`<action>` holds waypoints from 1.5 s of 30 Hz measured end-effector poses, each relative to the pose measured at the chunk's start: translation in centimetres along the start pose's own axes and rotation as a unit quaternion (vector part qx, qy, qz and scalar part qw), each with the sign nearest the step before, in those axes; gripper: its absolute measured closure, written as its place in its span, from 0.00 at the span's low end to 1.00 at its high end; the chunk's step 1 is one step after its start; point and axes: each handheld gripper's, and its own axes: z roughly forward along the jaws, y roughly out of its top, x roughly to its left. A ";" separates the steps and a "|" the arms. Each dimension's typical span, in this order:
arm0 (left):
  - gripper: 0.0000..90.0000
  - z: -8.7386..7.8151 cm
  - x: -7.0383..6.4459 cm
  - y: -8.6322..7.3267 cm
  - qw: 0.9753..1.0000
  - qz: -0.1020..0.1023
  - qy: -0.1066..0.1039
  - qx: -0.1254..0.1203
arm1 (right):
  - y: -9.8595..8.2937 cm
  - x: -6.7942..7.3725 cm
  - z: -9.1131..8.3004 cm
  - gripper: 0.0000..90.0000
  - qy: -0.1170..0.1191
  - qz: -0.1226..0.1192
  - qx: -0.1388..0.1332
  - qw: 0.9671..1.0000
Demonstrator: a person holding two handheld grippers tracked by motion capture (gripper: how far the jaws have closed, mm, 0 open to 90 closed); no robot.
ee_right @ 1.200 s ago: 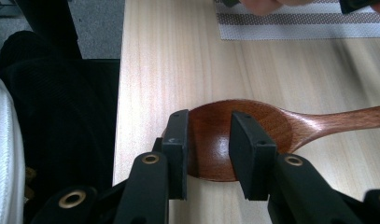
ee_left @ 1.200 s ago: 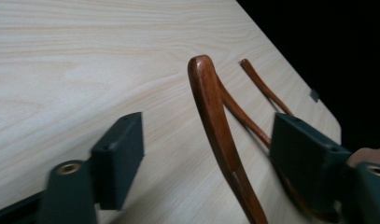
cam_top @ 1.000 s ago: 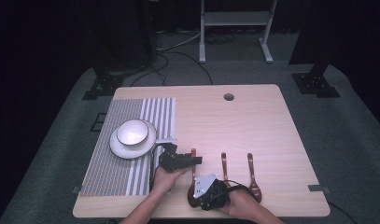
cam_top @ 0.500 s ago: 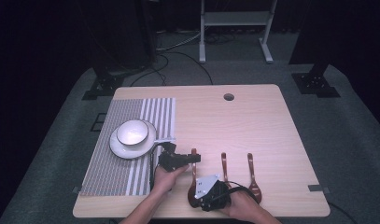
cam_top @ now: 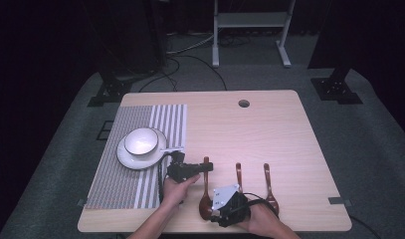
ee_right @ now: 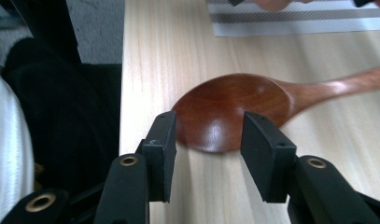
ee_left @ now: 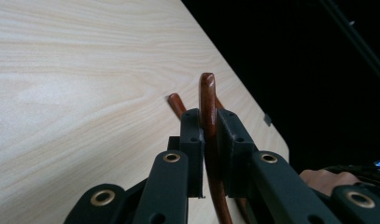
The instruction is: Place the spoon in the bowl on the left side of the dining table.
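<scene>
Left claw (ee_left: 208,135) clamped on wooden spoon (cam_top: 205,191) handle, lower centre; right claw (ee_right: 206,154) agape around its bowl. Best lifted level, clear of neighbouring spoons (cam_top: 267,185).

On the counter (cam_top: 289,129), a placemat (cam_top: 135,164) lies at nine o'clock, with a plate (cam_top: 140,155) on it and a bowl (cam_top: 140,140) in the plate. Three spoons (cam_top: 206,189) (cam_top: 238,172) (cam_top: 267,181) lie side by side at six o'clock, handles pointing toward twelve.
</scene>
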 end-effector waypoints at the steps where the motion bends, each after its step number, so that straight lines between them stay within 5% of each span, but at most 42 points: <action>1: 0.91 -0.1 -0.1 0.1 1.000 -0.001 -0.003 -0.004 | -0.1 -0.1 -0.3 0.60 0.001 0.007 -0.004 1.000; 10: 0.93 -0.6 -0.7 0.4 0.999 0.004 -0.025 -0.022 | -1.6 -1.1 -3.3 0.56 -0.013 0.047 -0.031 0.998; 24: 0.93 -1.0 -1.6 0.8 0.999 0.023 -0.023 -0.023 | -4.7 -1.7 -6.3 0.53 -0.034 0.109 -0.050 0.992; 36: 0.93 -1.9 -1.6 1.6 0.999 0.038 -0.012 -0.018 | -6.7 -1.9 -8.4 0.51 -0.056 0.139 -0.054 0.987; 45: 0.93 -2.6 -1.8 4.0 0.998 0.061 0.005 -0.022 | -8.2 -1.9 -9.8 0.50 -0.070 0.159 -0.060 0.983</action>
